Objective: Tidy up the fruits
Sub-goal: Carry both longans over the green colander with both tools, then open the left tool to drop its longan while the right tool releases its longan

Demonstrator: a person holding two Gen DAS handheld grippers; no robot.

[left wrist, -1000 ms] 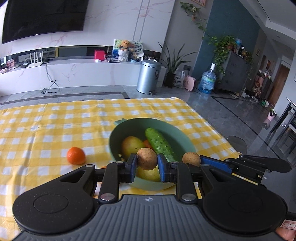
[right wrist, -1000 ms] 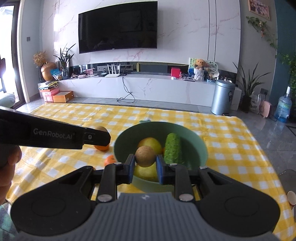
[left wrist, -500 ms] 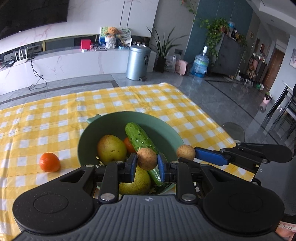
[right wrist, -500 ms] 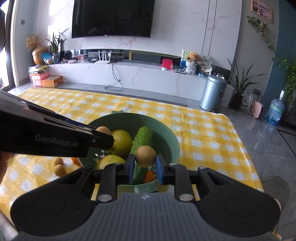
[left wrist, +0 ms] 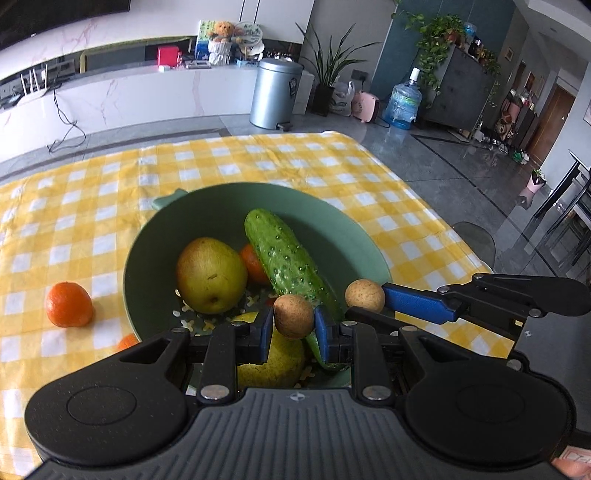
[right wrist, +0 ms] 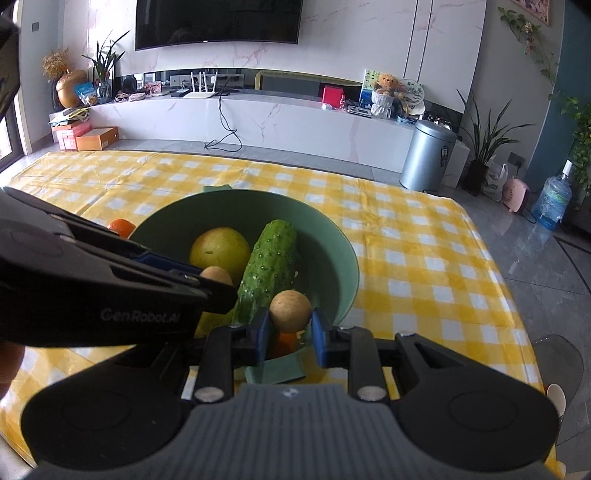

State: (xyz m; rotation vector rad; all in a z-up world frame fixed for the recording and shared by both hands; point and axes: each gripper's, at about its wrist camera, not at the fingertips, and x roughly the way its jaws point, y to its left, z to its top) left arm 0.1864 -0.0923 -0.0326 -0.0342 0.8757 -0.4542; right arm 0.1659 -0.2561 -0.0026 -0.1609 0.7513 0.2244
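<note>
wall: white pink-veined marble (right wrist: pixel 369 40) | screen: black wall-mounted television (right wrist: pixel 216 20) | below: long white marble console (right wrist: pixel 280 118) | floor: glossy grey tiles (left wrist: pixel 443 162) | bin: silver cylindrical pedal bin (right wrist: pixel 426 155) | right: dark teal wall (left wrist: pixel 391 48), grey cabinet with trailing plants (left wrist: pixel 458 85), blue water jug (left wrist: pixel 403 105) | light: daylight

Tablecloth (left wrist: pixel 369 173) looks like soft woven cloth, matte yellow check. The green bowl (left wrist: pixel 221 206) at frame centre is smooth with a dull sheen, and the cucumber (left wrist: pixel 284 262) is glossy and bumpy. Lower frame, the left gripper (left wrist: pixel 293 328) is matte black ribbed plastic.
</note>
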